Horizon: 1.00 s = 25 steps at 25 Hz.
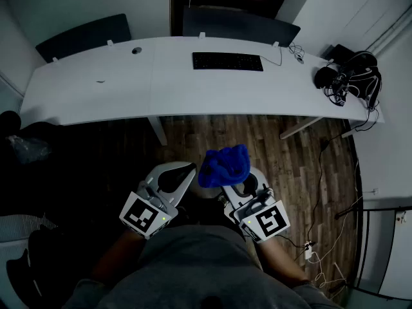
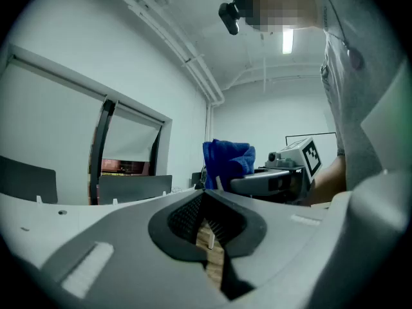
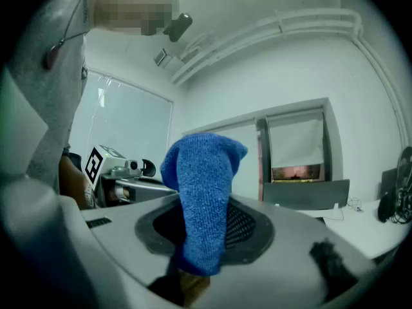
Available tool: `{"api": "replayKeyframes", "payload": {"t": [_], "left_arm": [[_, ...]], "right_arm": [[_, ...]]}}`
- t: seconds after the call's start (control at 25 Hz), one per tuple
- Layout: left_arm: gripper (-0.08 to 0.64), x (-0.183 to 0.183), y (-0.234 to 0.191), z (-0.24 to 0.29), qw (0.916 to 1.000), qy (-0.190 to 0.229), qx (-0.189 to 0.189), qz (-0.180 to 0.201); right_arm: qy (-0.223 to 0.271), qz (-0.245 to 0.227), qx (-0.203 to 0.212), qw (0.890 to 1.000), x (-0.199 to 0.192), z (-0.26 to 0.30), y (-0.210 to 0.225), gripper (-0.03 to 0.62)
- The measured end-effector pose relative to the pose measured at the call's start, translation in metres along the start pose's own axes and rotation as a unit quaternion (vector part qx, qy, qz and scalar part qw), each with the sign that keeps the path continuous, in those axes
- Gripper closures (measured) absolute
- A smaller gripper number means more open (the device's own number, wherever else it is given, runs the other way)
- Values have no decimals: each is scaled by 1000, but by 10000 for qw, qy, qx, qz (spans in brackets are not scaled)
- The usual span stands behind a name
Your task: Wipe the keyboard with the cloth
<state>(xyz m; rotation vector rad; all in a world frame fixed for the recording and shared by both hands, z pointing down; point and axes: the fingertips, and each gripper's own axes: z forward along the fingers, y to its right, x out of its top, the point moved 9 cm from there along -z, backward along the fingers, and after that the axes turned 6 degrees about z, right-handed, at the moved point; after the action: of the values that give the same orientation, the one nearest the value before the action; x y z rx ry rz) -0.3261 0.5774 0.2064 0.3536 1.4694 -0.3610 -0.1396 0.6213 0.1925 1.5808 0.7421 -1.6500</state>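
A black keyboard (image 1: 227, 62) lies on the far side of a long white table (image 1: 116, 85), well ahead of both grippers. My right gripper (image 1: 229, 187) is shut on a blue cloth (image 1: 223, 165), which stands up bunched out of its jaws; in the right gripper view the cloth (image 3: 205, 192) hangs over the closed jaws. My left gripper (image 1: 185, 171) is held beside it on the left, its jaws shut with nothing between them (image 2: 206, 198). Both grippers are low over the wooden floor, close to the person's body.
Black headphones and tangled cables (image 1: 351, 77) sit on the table's right end. Two dark chairs (image 1: 84, 36) (image 1: 238, 23) stand behind the table. A small round object (image 1: 136, 50) lies left of the keyboard. A table leg (image 1: 158, 131) and floor cables (image 1: 317, 250) are nearby.
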Motion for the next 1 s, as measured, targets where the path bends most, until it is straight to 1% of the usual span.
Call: {"api": "replayKeyframes", "payload": {"t": [0.16,0.24,0.32,0.4,0.52,0.6,0.76,1.0], "left_arm": [[552,-8,-1,-1,9998,18,-53,192],[552,-15,0,-2,9996,-45,-114,235],[552,-18,1,-2,9996,-88,-153,219],[552,-16,2,0,9997,-34,-169,180],[552,-17,4,2,9998,-20,-191,23],[552,-19,1,5,9998,-10,-206,79],[552,-23,-6,22,9997,-144,-158,134],[552,-15,-18,71,9997,-90,-77,230]], "right_arm": [[-15,14,28,10000,-2,3,-6,463],[-33,69,-18,10000,-6,2,-8,462],[-56,137,-74,9999,-10,0,-9,463],[-103,197,-105,9997,-13,-3,-9,462],[-168,245,-117,9995,-18,-8,-8,463],[-143,263,-136,9995,-18,-9,-4,463],[-86,339,-143,9993,-19,-8,17,463],[-20,278,-32,9996,-14,3,74,463]]}}
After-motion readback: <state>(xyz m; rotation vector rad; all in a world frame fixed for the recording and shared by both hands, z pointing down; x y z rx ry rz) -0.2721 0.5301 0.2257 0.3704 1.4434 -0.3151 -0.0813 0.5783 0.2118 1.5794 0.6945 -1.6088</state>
